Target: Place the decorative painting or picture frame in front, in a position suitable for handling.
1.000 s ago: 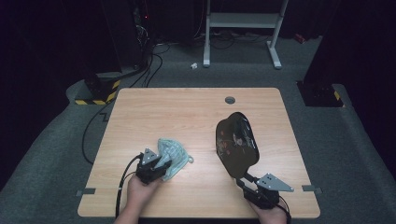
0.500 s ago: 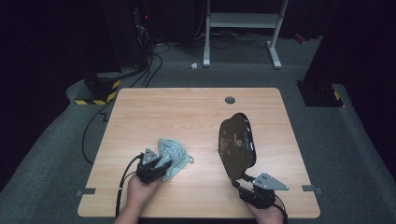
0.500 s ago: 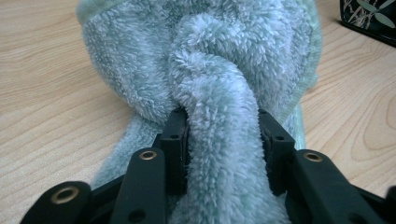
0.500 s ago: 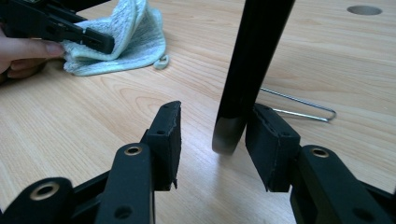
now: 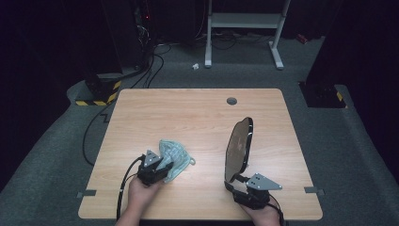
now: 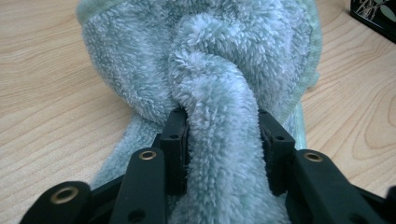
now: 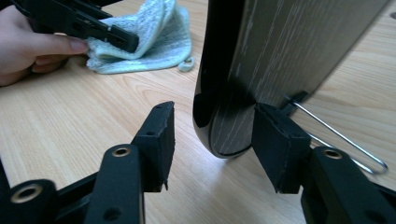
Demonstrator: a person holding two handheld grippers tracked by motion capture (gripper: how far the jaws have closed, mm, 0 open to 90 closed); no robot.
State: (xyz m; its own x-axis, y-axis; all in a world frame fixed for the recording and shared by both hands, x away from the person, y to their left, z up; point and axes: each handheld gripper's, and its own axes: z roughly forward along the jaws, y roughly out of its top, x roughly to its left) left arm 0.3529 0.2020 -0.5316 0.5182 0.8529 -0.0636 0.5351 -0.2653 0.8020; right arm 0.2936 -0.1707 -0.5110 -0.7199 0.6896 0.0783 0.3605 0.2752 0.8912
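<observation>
A pale green fluffy towel (image 5: 175,157) (image 6: 210,70) lies crumpled on the wooden table (image 5: 188,113) at the front left. My left gripper (image 5: 162,167) (image 6: 223,126) is shut on a rolled fold of it. A dark oval mirror (image 5: 238,148) (image 7: 280,56) stands nearly upright at the front right, propped on a wire stand (image 7: 341,137). My right gripper (image 5: 234,181) (image 7: 212,126) is open, and the mirror's lower edge sits between its jaws, clear of the left one. The right gripper view also shows the towel (image 7: 149,42) and the left gripper (image 7: 93,28) farther off.
A round cable hole (image 5: 231,100) sits near the table's far edge. On the grey floor beyond are black cables, a black and yellow striped block (image 5: 99,94) and a white frame (image 5: 242,21). The table's far half is bare wood.
The oval mirror has swung from showing its broad face to standing almost edge-on. The right gripper has shifted slightly left at its base. The left gripper and towel have stayed put.
</observation>
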